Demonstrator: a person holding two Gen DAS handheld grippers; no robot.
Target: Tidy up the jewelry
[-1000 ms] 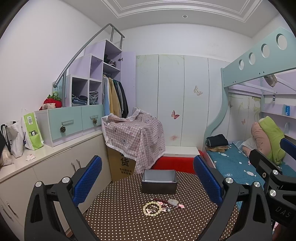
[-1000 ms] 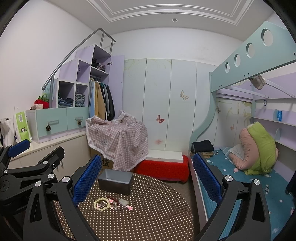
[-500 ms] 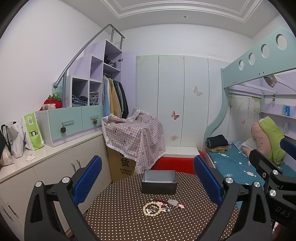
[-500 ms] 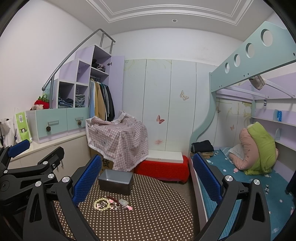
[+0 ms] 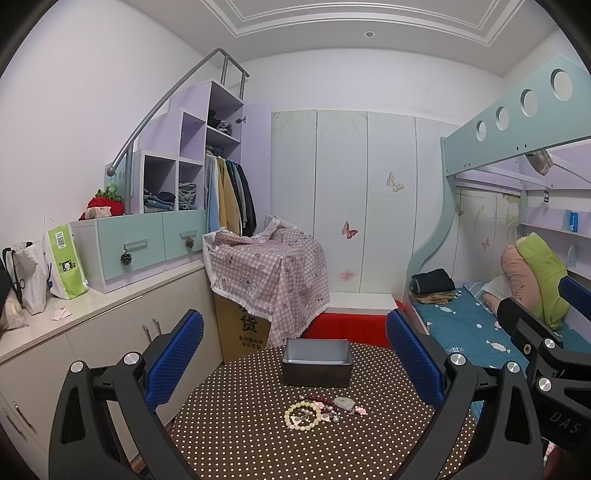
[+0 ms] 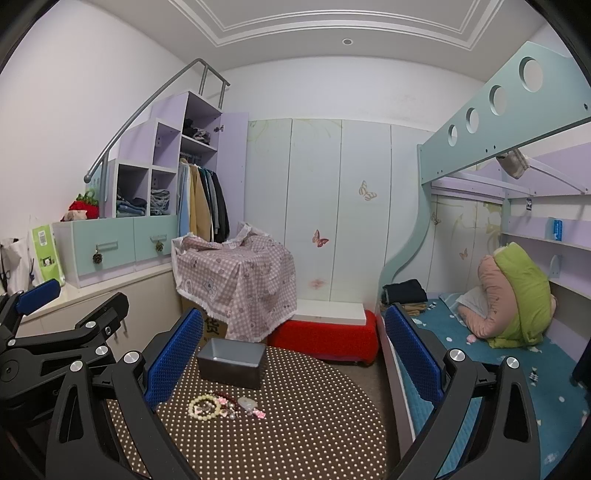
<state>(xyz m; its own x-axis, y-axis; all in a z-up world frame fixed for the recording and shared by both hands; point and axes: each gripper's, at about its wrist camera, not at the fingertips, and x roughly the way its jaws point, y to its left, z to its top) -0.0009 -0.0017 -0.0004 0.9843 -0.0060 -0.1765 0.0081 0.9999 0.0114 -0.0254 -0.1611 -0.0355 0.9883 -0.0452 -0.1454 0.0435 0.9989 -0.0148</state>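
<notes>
Jewelry (image 5: 317, 411) lies heaped on my dotted table (image 5: 258, 443), grey box (image 5: 317, 362) just beyond at twelve o'clock, while my left gripper (image 5: 295, 354) and right gripper (image 6: 291, 354) gape wide, empty.

Both wrist views give you even, diffuse indoor light of a cool tint. The one visible source is a recessed ceiling light (image 5: 368, 34), at 12 o'clock in each frame. Shadows are soft and short; expect only faint ones under the grey box (image 5: 317, 363) on the dotted table (image 5: 258, 443). You will find no glare. Focus is sharp across the centre. Fisheye distortion bends straight lines increasingly toward the rim, and black vignette fills the corners at 2, 4, 8 and 10 o'clock.
</notes>
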